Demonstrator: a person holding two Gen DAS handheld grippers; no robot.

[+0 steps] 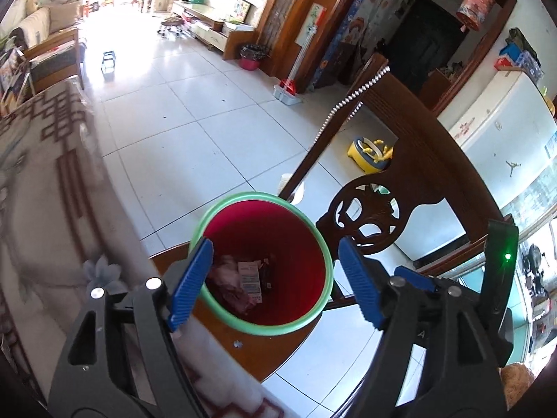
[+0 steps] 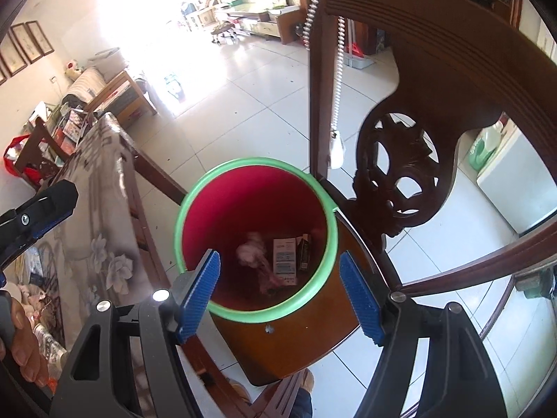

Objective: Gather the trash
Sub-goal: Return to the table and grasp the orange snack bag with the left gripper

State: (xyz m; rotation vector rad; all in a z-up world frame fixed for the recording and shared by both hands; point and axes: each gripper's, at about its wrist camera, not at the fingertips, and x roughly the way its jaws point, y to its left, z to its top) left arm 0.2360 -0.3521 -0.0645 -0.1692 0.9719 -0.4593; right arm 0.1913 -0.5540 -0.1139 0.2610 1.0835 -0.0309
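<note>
A red trash bin with a green rim (image 1: 315, 233) (image 2: 256, 162) stands on a wooden chair seat. Inside lie a crumpled pinkish wrapper (image 1: 228, 278) (image 2: 252, 247), a white carton (image 1: 250, 275) (image 2: 284, 261) and a dark small box (image 2: 304, 250). My left gripper (image 1: 278, 278) is open and empty, hovering above the bin's mouth. My right gripper (image 2: 283, 289) is open and empty, also above the bin. The left gripper's body shows at the left edge of the right wrist view (image 2: 34, 209).
The carved wooden chair back (image 1: 369, 209) (image 2: 400, 170) rises just right of the bin. A table with a floral cloth (image 1: 38, 209) (image 2: 101, 216) lies to the left. A coiled white cable (image 1: 348, 101) (image 2: 339, 80) hangs by the chair. White tiled floor (image 1: 181, 111) stretches beyond.
</note>
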